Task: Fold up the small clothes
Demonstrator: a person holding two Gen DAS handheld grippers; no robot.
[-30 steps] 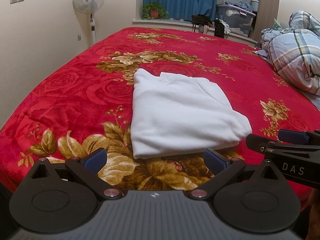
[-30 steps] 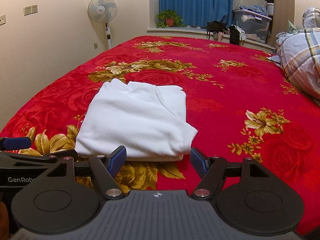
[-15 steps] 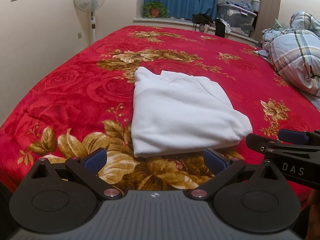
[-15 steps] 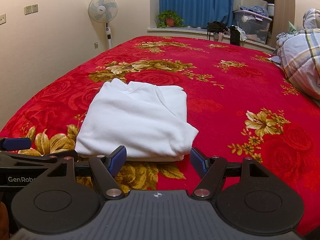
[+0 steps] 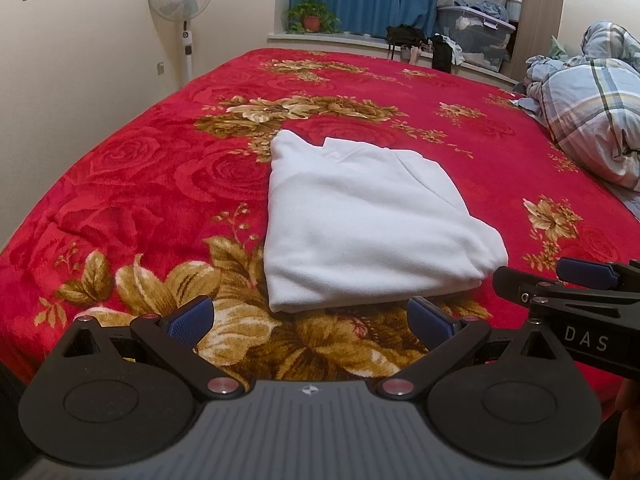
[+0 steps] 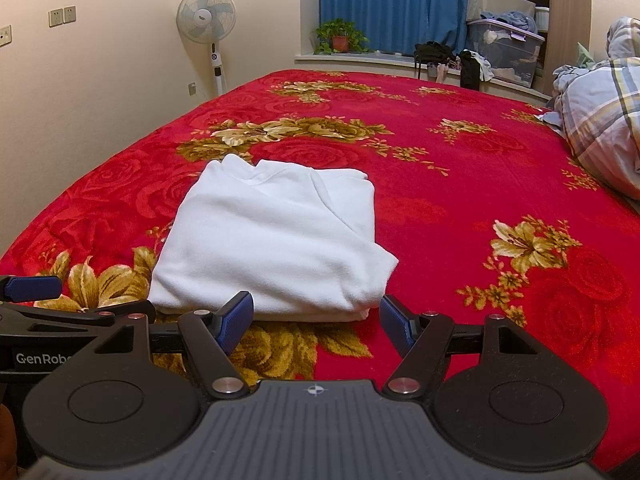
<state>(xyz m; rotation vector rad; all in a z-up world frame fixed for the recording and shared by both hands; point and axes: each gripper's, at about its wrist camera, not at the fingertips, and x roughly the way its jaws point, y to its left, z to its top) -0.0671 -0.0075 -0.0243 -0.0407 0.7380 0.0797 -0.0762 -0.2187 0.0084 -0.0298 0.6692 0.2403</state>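
A white fleece garment [image 5: 360, 220] lies folded into a neat rectangle on the red flowered bedspread [image 5: 140, 184]; it also shows in the right wrist view [image 6: 272, 240]. My left gripper [image 5: 310, 320] is open and empty, just short of the garment's near edge. My right gripper [image 6: 316, 320] is open and empty, also just short of the near edge, at the garment's right corner. Each gripper shows at the side of the other's view: the right one [image 5: 568, 292] and the left one [image 6: 48, 300].
A crumpled plaid quilt [image 5: 592, 108] lies on the bed at the far right. A standing fan [image 5: 180, 8] is by the left wall. A potted plant [image 5: 312, 20], bags and a plastic storage box [image 5: 476, 36] are along the window ledge behind the bed.
Both views have shifted very slightly; the garment and both grippers stay as they were.
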